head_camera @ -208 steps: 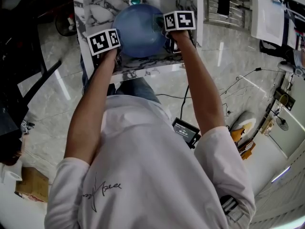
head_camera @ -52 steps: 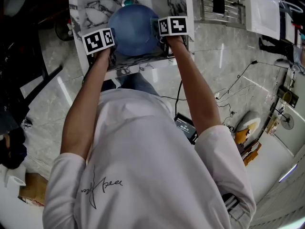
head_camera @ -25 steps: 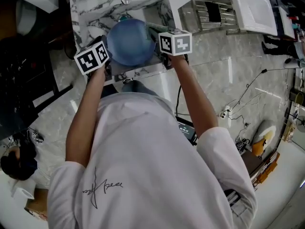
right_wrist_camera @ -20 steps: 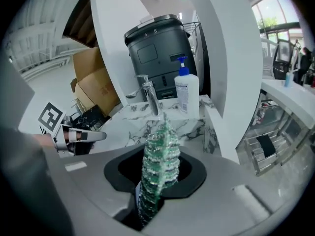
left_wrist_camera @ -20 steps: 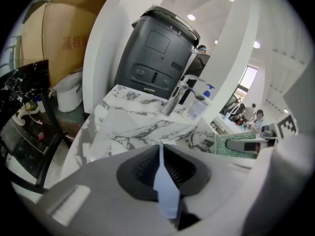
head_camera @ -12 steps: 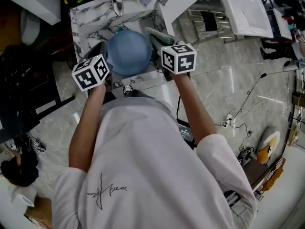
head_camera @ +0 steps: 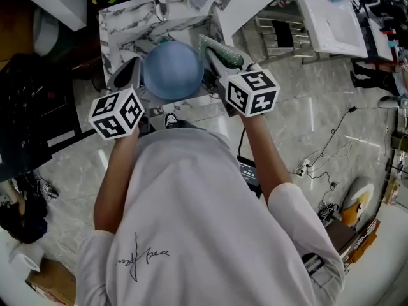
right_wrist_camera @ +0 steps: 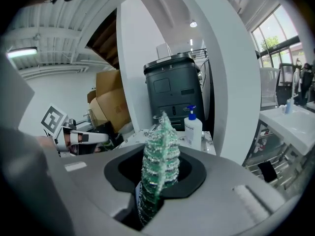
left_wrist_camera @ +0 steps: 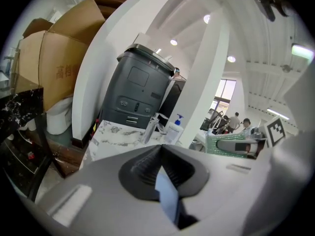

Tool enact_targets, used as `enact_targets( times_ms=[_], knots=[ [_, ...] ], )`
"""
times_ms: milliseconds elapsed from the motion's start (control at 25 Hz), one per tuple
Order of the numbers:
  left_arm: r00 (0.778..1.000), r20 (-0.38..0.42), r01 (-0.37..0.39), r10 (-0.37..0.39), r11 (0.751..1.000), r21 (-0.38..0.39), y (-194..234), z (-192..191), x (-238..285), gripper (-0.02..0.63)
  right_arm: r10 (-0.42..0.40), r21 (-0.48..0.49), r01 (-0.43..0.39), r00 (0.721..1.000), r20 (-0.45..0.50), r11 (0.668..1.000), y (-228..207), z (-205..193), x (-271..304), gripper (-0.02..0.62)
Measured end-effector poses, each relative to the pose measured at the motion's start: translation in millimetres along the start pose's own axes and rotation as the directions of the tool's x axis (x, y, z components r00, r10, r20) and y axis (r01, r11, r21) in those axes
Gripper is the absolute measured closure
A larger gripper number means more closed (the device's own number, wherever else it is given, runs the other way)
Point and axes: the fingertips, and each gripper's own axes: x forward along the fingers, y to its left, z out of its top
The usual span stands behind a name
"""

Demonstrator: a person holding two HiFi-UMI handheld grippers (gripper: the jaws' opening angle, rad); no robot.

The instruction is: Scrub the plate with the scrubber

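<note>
I am holding the blue plate by its rim in the left gripper. Its jaws have just been closing and are now pinching narrow on the rim's thin blue edge. The right gripper is clamping the green mesh scrubber, which is standing just beside the plate's right edge, above the marble counter. I am reading this as set-up, with scrubbing not yet begun. Next I am planning to lay the scrubber on the plate's face and rub, keeping the rim grip firm.
</note>
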Motion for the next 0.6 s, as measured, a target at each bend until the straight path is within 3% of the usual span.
enact_targets(
  times_ms=[120,320,600],
  knots=[
    [0.998,0.049,0.031,-0.03,0.999,-0.027,-11,14,-16,0.553,0.014,-0.028,-0.013,0.999,0.035,1.0,6,15,-11,0.522],
    [0.991,0.124,0.048,-0.057,0.996,0.078,-27,32,-43,0.554,0.034,-0.071,-0.029,0.996,0.081,0.997,22,36,-28,0.523],
    [0.98,0.184,0.054,-0.073,0.993,0.109,-38,45,-71,0.554,0.048,-0.118,-0.031,0.988,0.145,0.993,40,58,-49,0.523]
  ],
)
